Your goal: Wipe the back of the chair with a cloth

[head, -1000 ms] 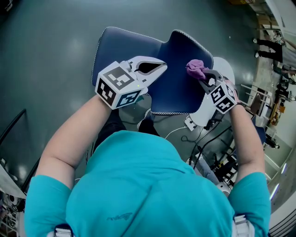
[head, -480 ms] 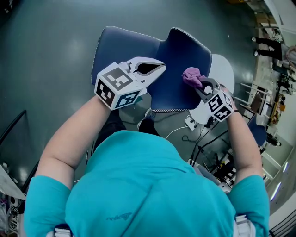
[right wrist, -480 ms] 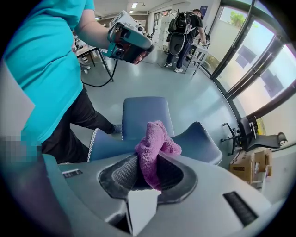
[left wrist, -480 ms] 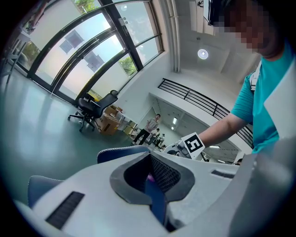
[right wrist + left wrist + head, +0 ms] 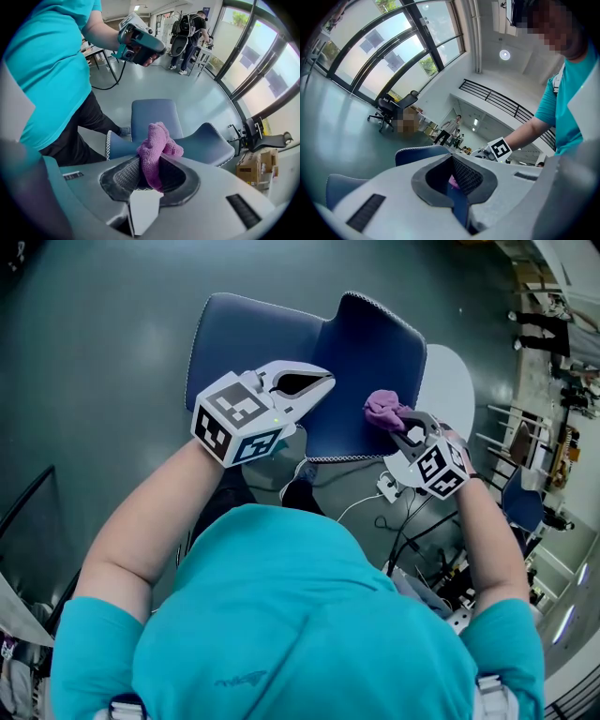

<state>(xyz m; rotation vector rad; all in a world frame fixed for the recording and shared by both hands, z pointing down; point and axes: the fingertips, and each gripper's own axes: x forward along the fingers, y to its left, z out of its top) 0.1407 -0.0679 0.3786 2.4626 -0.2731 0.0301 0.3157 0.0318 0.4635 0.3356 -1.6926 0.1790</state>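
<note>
The blue chair stands below me, its seat [image 5: 248, 334] to the left and its back [image 5: 361, 352] to the right, edged in white stitching. A purple cloth [image 5: 382, 409] is bunched in my right gripper [image 5: 398, 423], which is shut on it and presses it to the lower right part of the chair back. In the right gripper view the cloth [image 5: 157, 145] sticks up between the jaws, with the chair [image 5: 154, 115] behind. My left gripper [image 5: 323, 382] is shut, its tips at the left side of the chair back. Blue chair fabric [image 5: 415, 153] fills the left gripper view just beyond the tips.
A white round disc [image 5: 445, 390] lies on the grey floor right of the chair. Cables [image 5: 375, 512] trail by my feet. A black office chair [image 5: 386, 105] and standing people [image 5: 449, 129] are far off; a cardboard box [image 5: 255, 164] sits near the windows.
My right gripper has slid the purple cloth down and leftward across the chair back. The left gripper has barely moved.
</note>
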